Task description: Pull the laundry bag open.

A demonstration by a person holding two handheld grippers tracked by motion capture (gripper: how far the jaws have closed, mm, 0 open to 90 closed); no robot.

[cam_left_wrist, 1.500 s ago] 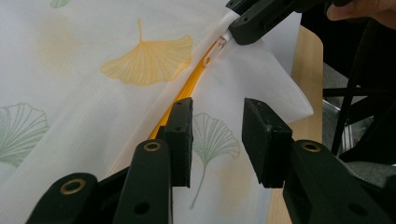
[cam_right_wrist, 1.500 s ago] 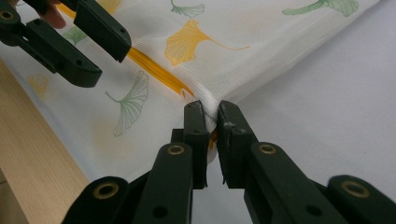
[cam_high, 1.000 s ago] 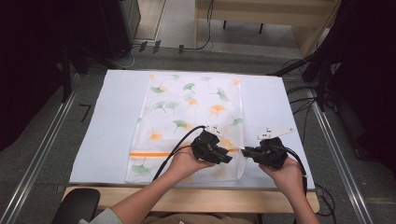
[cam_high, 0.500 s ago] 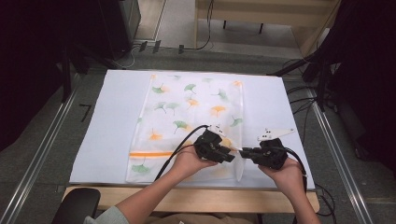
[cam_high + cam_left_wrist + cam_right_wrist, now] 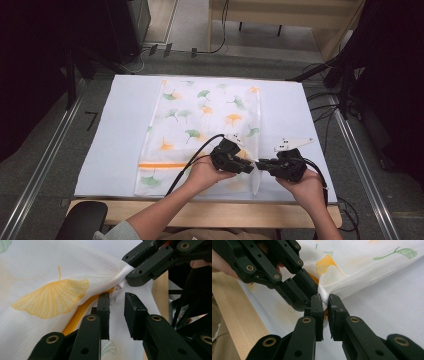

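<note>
At the near right corner of the mesh laundry bag (image 5: 200, 125) on the table (image 5: 115, 145), our right gripper (image 5: 325, 305) pinches the fabric while our left gripper (image 5: 116, 301), jaws just closing yet still apart, should squarely catch the white zipper pull (image 5: 117, 290).

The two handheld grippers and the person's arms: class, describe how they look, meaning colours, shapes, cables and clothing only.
Both the left gripper and the right gripper are black, built from jointed bars with brass-coloured rivets and blocky rectangular pads. A black cable trails from the left one, and a pale three-cornered plate tops the right. The forearms are bare, with a grey-green sleeve at the left elbow.
</note>
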